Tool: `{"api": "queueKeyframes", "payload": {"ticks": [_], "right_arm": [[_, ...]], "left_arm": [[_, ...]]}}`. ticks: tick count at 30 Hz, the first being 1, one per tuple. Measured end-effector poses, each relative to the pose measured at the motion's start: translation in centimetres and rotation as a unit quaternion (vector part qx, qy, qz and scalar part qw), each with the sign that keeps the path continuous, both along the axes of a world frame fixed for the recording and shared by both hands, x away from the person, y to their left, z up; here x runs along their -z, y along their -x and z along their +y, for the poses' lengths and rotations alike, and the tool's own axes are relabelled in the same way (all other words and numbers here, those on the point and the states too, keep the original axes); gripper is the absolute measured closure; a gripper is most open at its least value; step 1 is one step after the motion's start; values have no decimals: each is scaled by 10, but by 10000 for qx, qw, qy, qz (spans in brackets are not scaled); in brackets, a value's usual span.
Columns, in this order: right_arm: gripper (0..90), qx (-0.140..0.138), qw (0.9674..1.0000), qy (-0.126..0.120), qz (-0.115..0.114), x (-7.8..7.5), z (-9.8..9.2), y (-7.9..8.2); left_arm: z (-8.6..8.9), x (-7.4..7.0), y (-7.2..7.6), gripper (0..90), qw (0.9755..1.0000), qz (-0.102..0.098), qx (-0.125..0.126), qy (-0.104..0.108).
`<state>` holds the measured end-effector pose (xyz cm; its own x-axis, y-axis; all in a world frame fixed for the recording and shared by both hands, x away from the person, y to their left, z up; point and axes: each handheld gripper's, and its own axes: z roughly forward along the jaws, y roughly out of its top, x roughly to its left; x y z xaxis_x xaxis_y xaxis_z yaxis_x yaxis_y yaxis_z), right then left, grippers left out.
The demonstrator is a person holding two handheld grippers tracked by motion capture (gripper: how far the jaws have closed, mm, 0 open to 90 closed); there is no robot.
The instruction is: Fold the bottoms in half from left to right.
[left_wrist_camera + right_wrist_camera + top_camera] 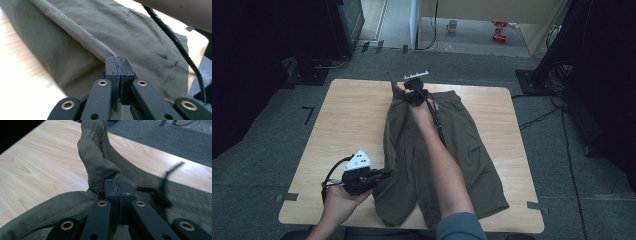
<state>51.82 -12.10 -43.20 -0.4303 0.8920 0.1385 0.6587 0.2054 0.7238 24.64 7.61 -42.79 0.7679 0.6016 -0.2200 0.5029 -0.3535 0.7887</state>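
The olive-green cotton shorts [437,150] are mid-fold: waistband pinched by the right gripper [414,96], hem by the left gripper [384,173]. Next, the lifted edge likely needs carrying across.

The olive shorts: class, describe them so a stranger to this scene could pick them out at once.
On the light wooden table, the olive shorts lie along the middle, waistband at the far edge, legs toward the person. They are the sole garment there, pinched at the waistband by the right tool and at a leg's edge by the left tool.

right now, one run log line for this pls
left gripper: shut on shorts hem | right gripper: shut on waistband, lifted | shorts: partly folded on wooden table
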Motion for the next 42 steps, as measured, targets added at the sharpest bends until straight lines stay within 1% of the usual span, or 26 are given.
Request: {"api": "queueKeyframes", "payload": {"ticks": [3,4,5,9,10,11,12,13,14,17,18,19,20,23,24,26,28,29,31,32,33,34,36,37,39,42], "right_arm": [[889,89,9999,1,68,0,-16,1],[889,99,9999,-20,83,0,-21,1],[889,122,9999,-29,96,0,-26,1],[889,214,9997,-38,86,-1,-44,4],[888,246,9996,-38,92,0,-49,5],[888,265,9996,-30,98,1,-54,6],[887,308,9995,-28,110,2,-59,7],[887,346,9993,-29,123,3,-64,8],[887,346,9993,-29,123,3,-64,8],[887,506,9985,5,197,9,-85,9],[887,544,9983,9,222,11,-90,9],[887,544,9983,9,222,11,-90,9],[887,613,9978,16,260,14,-99,9],[887,660,9974,62,286,18,-105,10],[887,672,9970,150,348,23,-111,11],[886,706,9966,193,365,29,-117,12],[886,760,9959,218,429,34,-123,13],[886,760,9959,218,429,34,-123,13],[885,818,9953,223,470,39,-128,13],[885,815,9953,238,470,41,-129,13],[883,815,9947,340,522,45,-131,14],[883,815,9947,340,522,45,-131,14],[882,772,9943,472,569,49,-132,13],[882,775,9939,491,610,51,-132,13],[882,767,9939,512,598,56,-133,14],[882,780,9933,549,657,62,-132,14]], "left_arm": [[-20,-2,-5,898,9998,-2,182,-65],[-20,-2,-5,898,9998,-2,182,-65],[-30,-2,-7,898,9996,9,267,-77],[-50,0,-11,898,9989,24,453,-120],[-50,0,-11,898,9989,24,453,-120],[-56,0,-12,898,9987,30,497,-131],[-67,0,-12,898,9980,4,614,-173],[-72,0,-12,898,9976,-8,663,-197],[-72,0,-12,898,9976,-8,663,-197],[-93,2,-13,898,9959,-6,854,-308],[-98,3,-14,897,9955,3,887,-328],[-98,3,-14,898,9955,3,887,-328],[-108,6,-14,897,9946,22,965,-374],[-116,11,-14,897,9939,69,1021,-405],[-124,18,-14,897,9928,115,1088,-496],[-131,26,-15,897,9914,153,1150,-613],[-137,34,-15,897,9905,195,1174,-683],[-137,34,-15,897,9905,195,1174,-683],[-140,43,-17,897,9898,315,1190,-719],[-141,47,-18,896,9890,377,1201,-777],[-142,52,-19,896,9883,430,1206,-830],[-142,56,-20,896,9872,494,1202,-920],[-142,63,-22,896,9856,539,1204,-1063],[-141,66,-23,896,9850,566,1194,-1112],[-139,70,-25,896,9842,626,1186,-1154],[-136,72,-27,895,9840,622,1185,-1176]]}}
